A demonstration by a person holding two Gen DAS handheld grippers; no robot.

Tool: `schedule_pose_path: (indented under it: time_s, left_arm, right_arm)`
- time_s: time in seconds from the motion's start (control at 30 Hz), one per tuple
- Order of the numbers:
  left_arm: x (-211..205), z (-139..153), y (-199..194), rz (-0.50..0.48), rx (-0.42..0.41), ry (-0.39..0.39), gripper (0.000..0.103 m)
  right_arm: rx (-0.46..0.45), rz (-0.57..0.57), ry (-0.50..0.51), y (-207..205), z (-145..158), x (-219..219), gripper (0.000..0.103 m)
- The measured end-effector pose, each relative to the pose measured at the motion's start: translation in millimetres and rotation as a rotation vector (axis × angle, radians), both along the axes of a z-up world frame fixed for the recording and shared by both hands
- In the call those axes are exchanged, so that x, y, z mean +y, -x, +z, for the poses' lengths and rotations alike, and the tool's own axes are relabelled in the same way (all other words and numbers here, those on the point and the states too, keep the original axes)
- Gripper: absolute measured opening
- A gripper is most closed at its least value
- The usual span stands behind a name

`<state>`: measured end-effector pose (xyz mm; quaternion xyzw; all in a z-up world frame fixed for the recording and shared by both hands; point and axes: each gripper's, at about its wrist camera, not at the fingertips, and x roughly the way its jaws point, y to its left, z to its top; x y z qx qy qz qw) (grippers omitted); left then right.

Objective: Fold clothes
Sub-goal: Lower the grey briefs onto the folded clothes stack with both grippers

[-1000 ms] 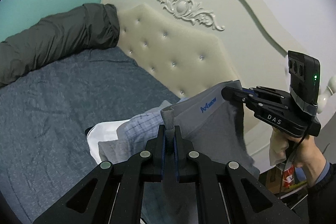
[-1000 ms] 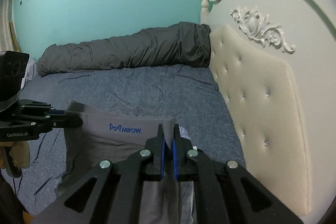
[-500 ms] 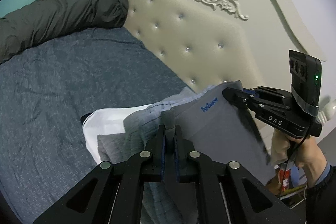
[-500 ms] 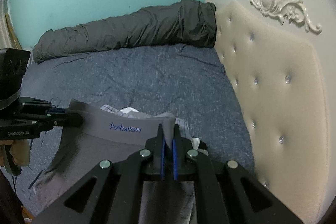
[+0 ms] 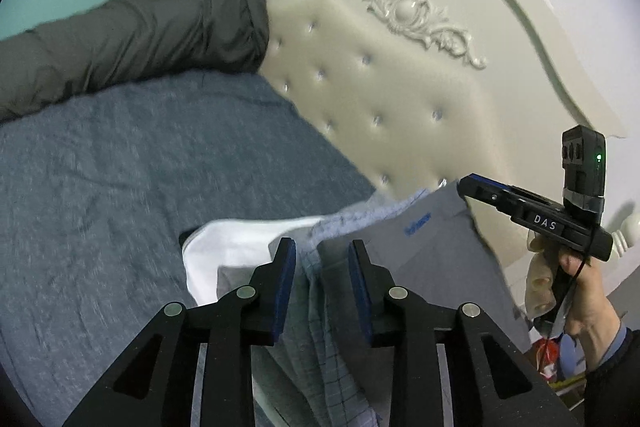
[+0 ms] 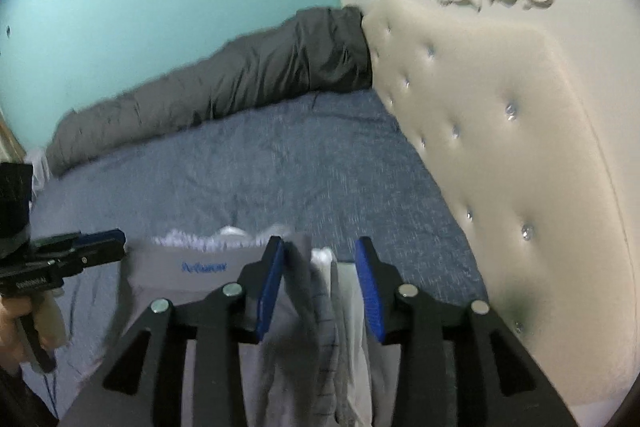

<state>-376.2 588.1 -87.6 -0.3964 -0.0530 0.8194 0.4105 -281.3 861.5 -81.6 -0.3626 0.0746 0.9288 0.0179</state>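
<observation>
A grey garment (image 5: 432, 251) with a blue logo on its waistband lies slack over a pile of clothes on the bed. My left gripper (image 5: 322, 267) is open, and a corner of the grey cloth sits loosely between its fingers. My right gripper (image 6: 320, 275) is open too; the grey garment (image 6: 168, 271) drapes against its left pad. Each gripper shows in the other's view: the right gripper (image 5: 466, 187) at the garment's far corner, the left gripper (image 6: 116, 241) at the opposite corner. Both frames are motion-blurred.
Under the grey garment lie a blue checked shirt (image 5: 360, 219) and a white cloth (image 5: 232, 247). The blue bedsheet (image 5: 120, 187) stretches beyond, with a rolled dark grey duvet (image 5: 120, 35) along the teal wall. The tufted cream headboard (image 5: 380, 87) stands close on the right.
Both grippers were shut on the waistband's corners and holding it taut above the pile. They have lowered and opened, and the garment has dropped slack onto the clothes.
</observation>
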Motion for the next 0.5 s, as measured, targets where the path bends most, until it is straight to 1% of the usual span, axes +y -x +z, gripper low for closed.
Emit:
schedule_pose_path:
  time_s: [0.07,0.1,0.13,0.23,0.33,0.5]
  left_arm:
    - [5,5,-6,-0.027,0.026,0.0,0.03]
    - [8,6,-9,-0.039,0.042,0.009,0.03]
    - [12,6,-10,-0.05,0.051,0.018,0.03]
    - [23,-1,-12,-0.068,0.053,0.048,0.029]
    - [26,-14,-5,-0.057,0.03,0.066,0.029]
    - [24,-26,1,-0.039,0.013,0.083,0.029]
  right_arm:
    - [0.042,0.035,0.008,-6,10,-2,0.037]
    - [0.063,0.056,0.013,-8,15,-4,0.033]
    - [0.067,0.083,0.009,-8,17,-7,0.022]
    - [0.028,0.15,-0.013,-3,15,-20,0.007]
    - [-0.034,0.156,-0.033,4,0,-26,0.004]
    - [-0.112,0.073,-0.039,17,-26,-15,0.004]
